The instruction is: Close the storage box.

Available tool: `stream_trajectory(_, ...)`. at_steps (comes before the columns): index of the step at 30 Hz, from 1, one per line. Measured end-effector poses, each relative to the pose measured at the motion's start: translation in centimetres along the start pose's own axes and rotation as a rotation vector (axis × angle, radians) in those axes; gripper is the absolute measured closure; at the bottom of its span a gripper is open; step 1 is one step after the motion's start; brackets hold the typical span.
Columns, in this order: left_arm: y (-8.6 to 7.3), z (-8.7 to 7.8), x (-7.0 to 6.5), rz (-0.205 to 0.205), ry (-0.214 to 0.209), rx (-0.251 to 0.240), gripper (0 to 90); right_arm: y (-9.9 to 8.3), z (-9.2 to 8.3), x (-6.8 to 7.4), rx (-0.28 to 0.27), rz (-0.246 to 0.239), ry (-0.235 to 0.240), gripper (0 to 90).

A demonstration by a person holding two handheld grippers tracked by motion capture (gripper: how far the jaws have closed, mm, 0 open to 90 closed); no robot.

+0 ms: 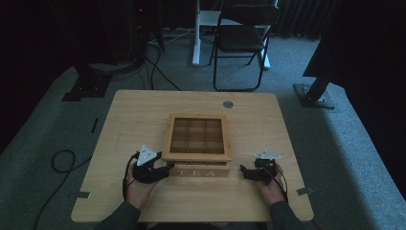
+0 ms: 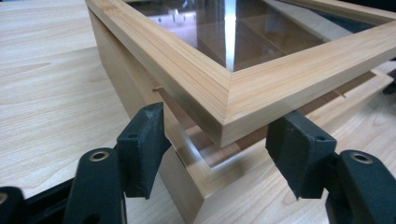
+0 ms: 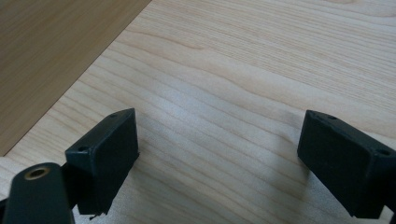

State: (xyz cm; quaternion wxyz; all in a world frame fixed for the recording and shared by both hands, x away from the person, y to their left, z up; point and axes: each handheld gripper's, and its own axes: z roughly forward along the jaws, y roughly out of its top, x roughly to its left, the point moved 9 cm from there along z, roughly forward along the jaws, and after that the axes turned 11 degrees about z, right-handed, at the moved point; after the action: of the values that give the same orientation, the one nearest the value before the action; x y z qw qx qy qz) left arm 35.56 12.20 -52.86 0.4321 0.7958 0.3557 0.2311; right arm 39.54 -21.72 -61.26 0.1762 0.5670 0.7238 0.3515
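Your left gripper (image 2: 215, 154) fingers gape either side of the tea box (image 1: 200, 171) lid (image 2: 261, 88) corner, ready to lift; right gripper (image 3: 219, 158) idles wide open, empty, over tabletop (image 3: 261, 70).

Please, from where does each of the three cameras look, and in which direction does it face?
High view: above the person's side, facing forward and down on the table; both hands and forearms enter from below.
Left gripper view: rides the left gripper, facing the tea box corner with its glass lid slightly raised; two open jaws show.
Right gripper view: rides the right gripper, facing bare tabletop; two open jaws show.
Shared: high and left gripper views both show the tea box.
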Motion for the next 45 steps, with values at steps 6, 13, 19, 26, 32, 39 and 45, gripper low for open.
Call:
stream_trajectory(6, -0.4, -0.1, -0.1, 0.008, -0.007, 0.011, 40.6, 0.0, 0.0, 0.0, 0.0, 0.0, 0.0, 12.0)
stream_trajectory(13, -1.2, -0.1, -0.2, 0.008, -0.018, 0.031, 40.7, 0.0, 0.0, 0.0, 0.0, -0.001, 0.0, 12.0)
stream_trajectory(19, -1.2, -0.5, -0.2, 0.009, -0.021, 0.01, 40.8, 0.0, 0.0, 0.0, 0.0, 0.0, 0.0, 12.0)
stream_trajectory(26, -1.4, -1.0, -0.4, 0.003, -0.024, -0.01, 41.2, 0.0, 0.0, 0.0, 0.0, 0.0, 0.0, 12.0)
stream_trajectory(32, -1.3, -2.5, 1.1, -0.057, 0.011, -0.059, 42.4, 0.0, 0.0, 0.0, 0.001, -0.001, 0.002, 12.0)
stream_trajectory(39, -1.6, -2.6, 2.1, -0.085, 0.024, -0.058, 42.4, 0.0, 0.0, 0.0, 0.001, -0.001, 0.002, 12.0)
stream_trajectory(45, -1.6, -2.6, 2.6, -0.1, 0.035, -0.057, 42.3, 0.0, 0.0, 0.0, 0.001, -0.001, 0.002, 12.0)
